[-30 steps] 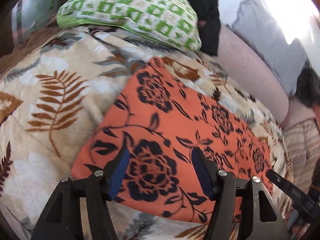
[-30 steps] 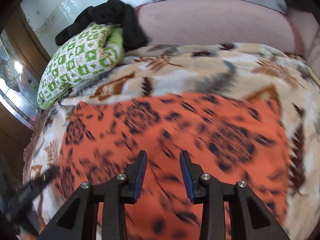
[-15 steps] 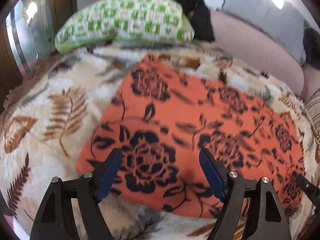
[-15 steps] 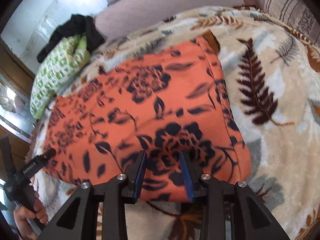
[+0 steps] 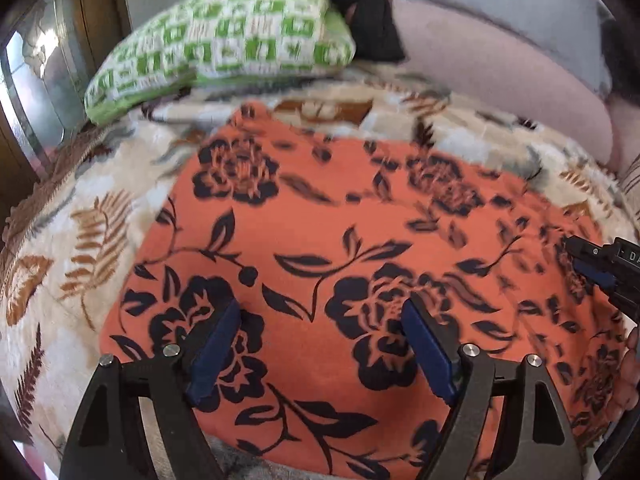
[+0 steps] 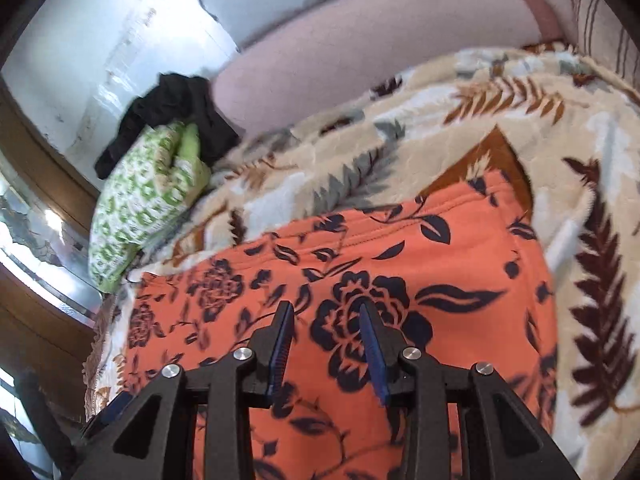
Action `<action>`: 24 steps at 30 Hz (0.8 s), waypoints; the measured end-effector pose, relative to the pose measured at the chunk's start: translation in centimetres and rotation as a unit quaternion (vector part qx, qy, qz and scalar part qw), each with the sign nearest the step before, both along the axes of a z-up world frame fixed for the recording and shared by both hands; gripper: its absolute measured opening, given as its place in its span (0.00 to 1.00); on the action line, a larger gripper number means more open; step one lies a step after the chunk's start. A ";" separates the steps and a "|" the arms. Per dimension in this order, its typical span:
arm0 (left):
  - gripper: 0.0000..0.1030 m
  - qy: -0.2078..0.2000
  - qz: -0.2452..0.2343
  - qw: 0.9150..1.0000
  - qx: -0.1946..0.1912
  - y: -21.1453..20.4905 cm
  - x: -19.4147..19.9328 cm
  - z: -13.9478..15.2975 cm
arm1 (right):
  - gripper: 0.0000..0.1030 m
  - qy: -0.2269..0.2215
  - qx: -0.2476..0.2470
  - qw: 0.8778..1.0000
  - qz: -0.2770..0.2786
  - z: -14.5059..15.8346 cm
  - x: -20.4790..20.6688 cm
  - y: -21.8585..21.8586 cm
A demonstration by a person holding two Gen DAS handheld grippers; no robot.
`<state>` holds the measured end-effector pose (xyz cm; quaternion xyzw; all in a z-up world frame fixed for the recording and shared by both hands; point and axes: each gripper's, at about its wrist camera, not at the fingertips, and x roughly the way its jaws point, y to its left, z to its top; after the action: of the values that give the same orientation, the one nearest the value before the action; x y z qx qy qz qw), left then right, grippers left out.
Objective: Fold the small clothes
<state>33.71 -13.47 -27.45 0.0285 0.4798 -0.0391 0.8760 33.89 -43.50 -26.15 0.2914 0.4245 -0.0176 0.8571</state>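
I see a cream plush blanket with brown and grey fern leaves point(image 5: 68, 240) covering the bed, and behind it a long pale pink bolster cushion point(image 6: 360, 56) running along the back. Flat on that blanket lies the orange garment printed with black flowers point(image 5: 332, 248), spread out wide and nearly filling both views. Beyond its far edge a green-and-white checked pillow point(image 5: 224, 48) rests on the blanket, with a crumpled black cloth point(image 6: 176, 108) draped against the pillow's back. My left gripper point(image 5: 320, 320) hangs over the near edge of the orange garment, its blue-padded fingers point(image 5: 216, 344) spread wide with nothing between them. My right gripper point(image 6: 326, 312) sits over the same garment near its other end, fingers parted by a narrower gap, likewise empty.
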 end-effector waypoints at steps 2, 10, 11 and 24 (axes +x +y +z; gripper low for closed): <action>0.94 -0.002 0.001 1.000 0.015 -0.1 0.4 -0.7 | 0.37 0.008 0.010 1.000 -0.003 -1.8 0.9 -0.6; 1.00 -0.019 -0.013 0.999 0.036 -0.7 0.4 -1.6 | 0.37 -0.027 -0.017 0.999 -0.007 1.6 -2.2 0.0; 1.00 -0.007 -0.017 0.999 0.028 -0.4 0.5 -1.3 | 0.37 -0.029 -0.019 0.999 -0.005 2.0 -3.2 0.0; 1.00 -0.048 0.094 0.994 -0.004 10.2 -3.1 3.9 | 0.67 -0.058 0.117 0.990 -0.049 3.7 -17.1 -1.8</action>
<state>30.57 -3.23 -23.51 -0.0184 0.4373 0.0432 0.8981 16.80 -45.28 -22.42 0.4102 0.3584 0.0072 0.8386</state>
